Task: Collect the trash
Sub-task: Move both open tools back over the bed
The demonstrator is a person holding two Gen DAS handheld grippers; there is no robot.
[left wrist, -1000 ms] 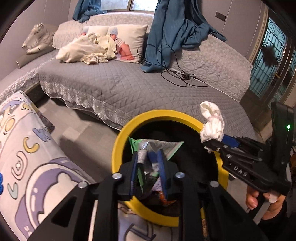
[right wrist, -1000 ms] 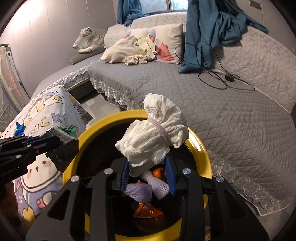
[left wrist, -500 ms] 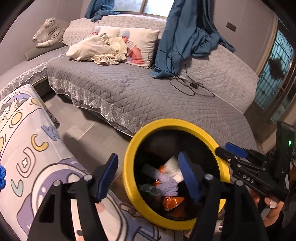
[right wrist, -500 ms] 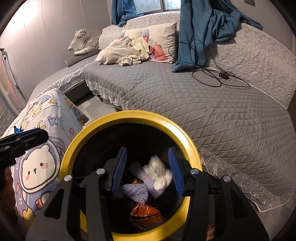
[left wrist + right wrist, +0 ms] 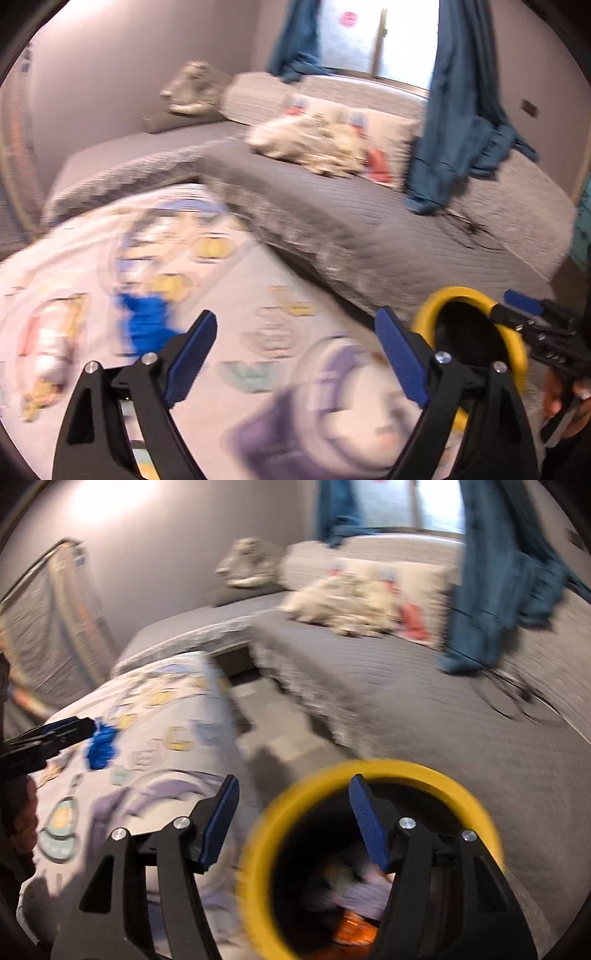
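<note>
A yellow-rimmed black bin stands on the floor with trash inside it; it shows at the lower right in the left wrist view. My left gripper is open and empty above the cartoon-print blanket. A crumpled blue scrap lies on the blanket left of it, also seen in the right wrist view. My right gripper is open and empty over the bin's left rim. Both views are blurred.
A grey quilted sofa runs behind, with cushions, a cream cloth pile, a hanging blue cloth and a black cable. A strip of floor lies between blanket and sofa.
Both grippers let their trash fall into the bin and opened. Both have since swung left, the left one away from the bin toward the blanket and the blue scrap.
</note>
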